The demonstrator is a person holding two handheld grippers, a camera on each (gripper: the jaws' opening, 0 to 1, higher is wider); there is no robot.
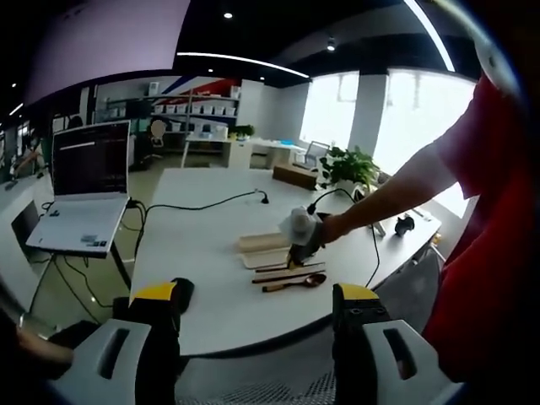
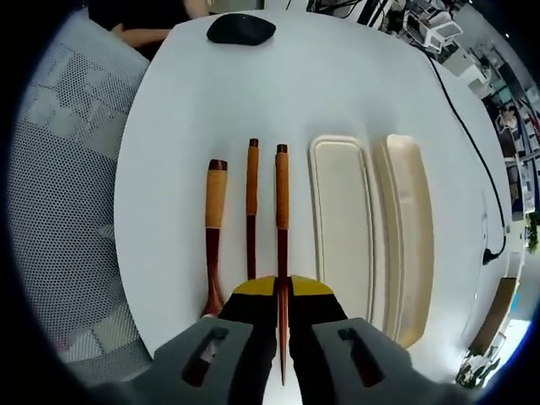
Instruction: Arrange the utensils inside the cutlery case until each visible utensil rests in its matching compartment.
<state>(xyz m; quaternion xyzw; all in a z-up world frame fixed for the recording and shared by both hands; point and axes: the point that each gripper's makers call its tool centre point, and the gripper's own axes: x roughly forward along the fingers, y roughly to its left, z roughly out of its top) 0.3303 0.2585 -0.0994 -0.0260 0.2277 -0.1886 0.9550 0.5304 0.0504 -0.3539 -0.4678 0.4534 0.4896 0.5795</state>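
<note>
Three wooden utensils lie side by side on the white surface (image 2: 169, 126): one spoon (image 2: 213, 245) on the outside and two chopsticks. One chopstick (image 2: 251, 211) lies free between the spoon and the other chopstick (image 2: 282, 219), which the right claw (image 2: 282, 291) has pinched between its yellow-tipped jaws. Just beside them rest two pale halves of the cutlery case (image 2: 342, 228), lying open. The left claw (image 1: 257, 295) hangs spread wide, holding nothing, well apart from the utensils.

The person wears a red short-sleeved shirt (image 1: 494, 219), and both grippers have grey bodies with black, yellow-tipped jaws.
</note>
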